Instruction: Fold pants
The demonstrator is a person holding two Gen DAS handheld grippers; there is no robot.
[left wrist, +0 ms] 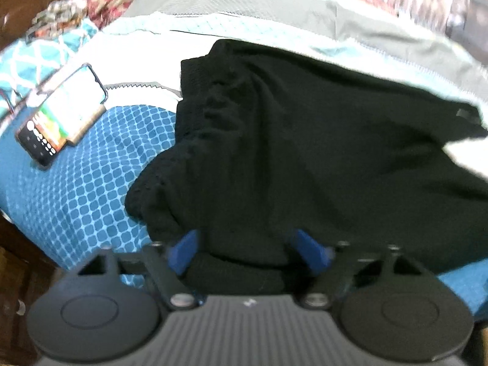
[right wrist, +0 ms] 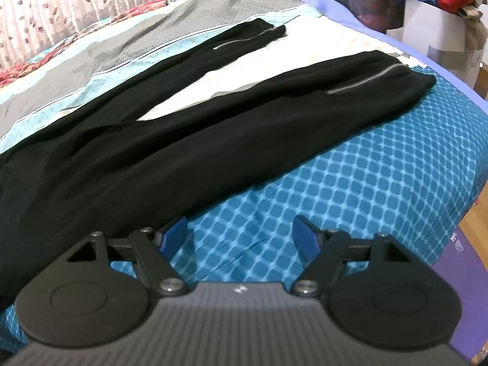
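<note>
Left gripper (left wrist: pixel 248 250) spread wide, bunched waist cloth of the black pants (left wrist: pixel 305 152) between its blue fingers (left wrist: pixel 183 251), not pinched. Right gripper (right wrist: pixel 241 238) released too, over bare quilt (right wrist: pixel 350 183) at the bed's near edge, just beside the near leg. Both legs run splayed toward the far edge. Best: clamp near-leg edge cleanly, carry it over the far leg, hems matched. Phone (left wrist: pixel 61 113) sits near the waist; avoid it.
</note>
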